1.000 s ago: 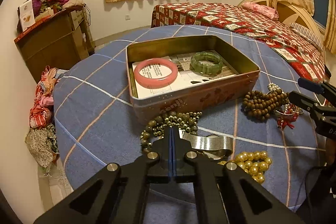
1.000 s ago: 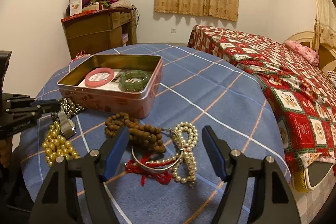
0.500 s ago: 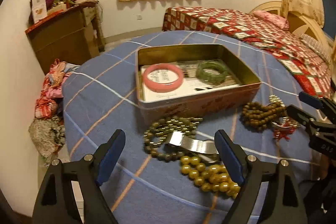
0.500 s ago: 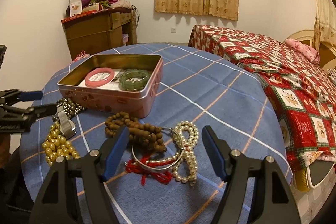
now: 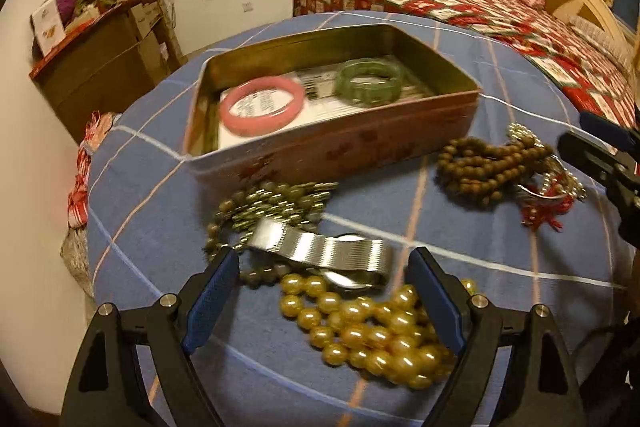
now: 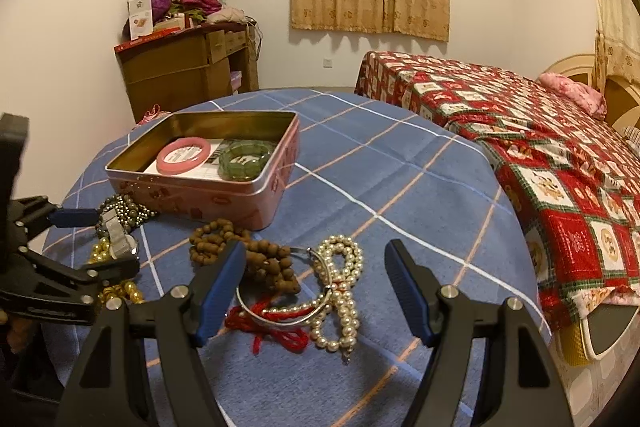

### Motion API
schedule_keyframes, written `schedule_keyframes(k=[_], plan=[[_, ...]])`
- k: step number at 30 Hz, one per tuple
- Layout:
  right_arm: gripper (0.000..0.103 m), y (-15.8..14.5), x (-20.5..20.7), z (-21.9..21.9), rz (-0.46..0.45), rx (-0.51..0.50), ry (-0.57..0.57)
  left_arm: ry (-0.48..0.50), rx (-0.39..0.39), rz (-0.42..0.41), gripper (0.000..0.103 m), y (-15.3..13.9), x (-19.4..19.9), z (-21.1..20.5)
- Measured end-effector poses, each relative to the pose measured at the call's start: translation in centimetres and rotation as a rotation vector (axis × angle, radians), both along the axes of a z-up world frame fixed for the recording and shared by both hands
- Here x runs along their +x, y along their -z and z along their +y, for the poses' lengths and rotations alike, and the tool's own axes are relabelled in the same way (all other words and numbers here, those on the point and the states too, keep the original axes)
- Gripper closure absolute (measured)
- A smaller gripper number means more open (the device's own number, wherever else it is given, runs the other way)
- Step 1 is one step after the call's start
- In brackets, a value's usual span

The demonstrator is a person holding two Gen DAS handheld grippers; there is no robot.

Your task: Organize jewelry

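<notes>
A pink tin box (image 5: 340,147) holds a pink bangle (image 5: 262,105) and a green bangle (image 5: 368,81); it also shows in the right wrist view (image 6: 224,187). My left gripper (image 5: 324,267) is open, low over a silver watch (image 5: 324,253), with gold pearls (image 5: 368,331) and olive beads (image 5: 272,205) around it. My right gripper (image 6: 316,263) is open above brown wooden beads (image 6: 256,255), a white pearl strand (image 6: 340,287), a silver bangle (image 6: 280,315) and a red cord (image 6: 280,335).
The round table wears a blue checked cloth (image 6: 400,179). A bed with a red quilt (image 6: 540,147) stands to the right. A wooden cabinet (image 6: 184,71) with clutter stands at the back left. Clothes (image 5: 80,179) hang beyond the table's left edge.
My left gripper opened from shut, then moved forward and down over the watch and gold pearls. My right gripper has stayed open in place.
</notes>
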State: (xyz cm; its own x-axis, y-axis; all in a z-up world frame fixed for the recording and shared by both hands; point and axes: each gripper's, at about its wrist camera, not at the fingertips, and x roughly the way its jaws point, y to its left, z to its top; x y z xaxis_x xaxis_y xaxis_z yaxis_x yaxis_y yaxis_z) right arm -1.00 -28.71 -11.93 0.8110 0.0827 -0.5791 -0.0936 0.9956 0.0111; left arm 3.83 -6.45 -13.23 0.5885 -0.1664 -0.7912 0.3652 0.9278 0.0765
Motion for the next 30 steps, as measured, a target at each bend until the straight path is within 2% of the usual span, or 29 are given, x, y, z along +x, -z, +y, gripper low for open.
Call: schedule_keyframes(k=[5, 10, 13, 19, 23, 25, 29, 30], plan=[[0.029, 0.0, -0.1, 0.1, -0.001, 0.006, 0.000, -0.027, -0.072, -0.004, 0.016, -0.6, 0.6, 3.7], [0.029, 0.2, -0.1, 0.6, 0.009, 0.001, -0.011, -0.033, -0.074, -0.011, 0.017, -0.8, 0.7, 5.9], [0.029, 0.3, -0.1, 1.0, 0.012, -0.005, -0.017, -0.037, -0.090, 0.003, 0.029, -0.7, 0.6, 7.1], [0.029, 0.5, -0.2, 1.5, 0.019, -0.018, -0.023, -0.046, -0.117, -0.018, 0.030, -1.5, 0.5, 6.7], [0.028, 0.5, -0.3, 1.6, 0.020, -0.021, -0.022, -0.039, -0.144, -0.003, 0.030, -1.5, 0.9, 5.7], [0.027, 0.5, -0.3, 1.8, 0.017, -0.023, -0.023, -0.022, -0.133, 0.007, 0.030, -1.1, 1.1, 4.8], [0.025, 0.6, -0.4, 2.2, 0.016, -0.027, -0.032, -0.021, -0.148, 0.014, 0.051, -0.8, 1.7, 4.3], [0.025, 0.6, -0.4, 2.3, 0.014, -0.029, -0.034, -0.021, -0.148, 0.008, 0.063, -0.9, 1.7, 4.2]])
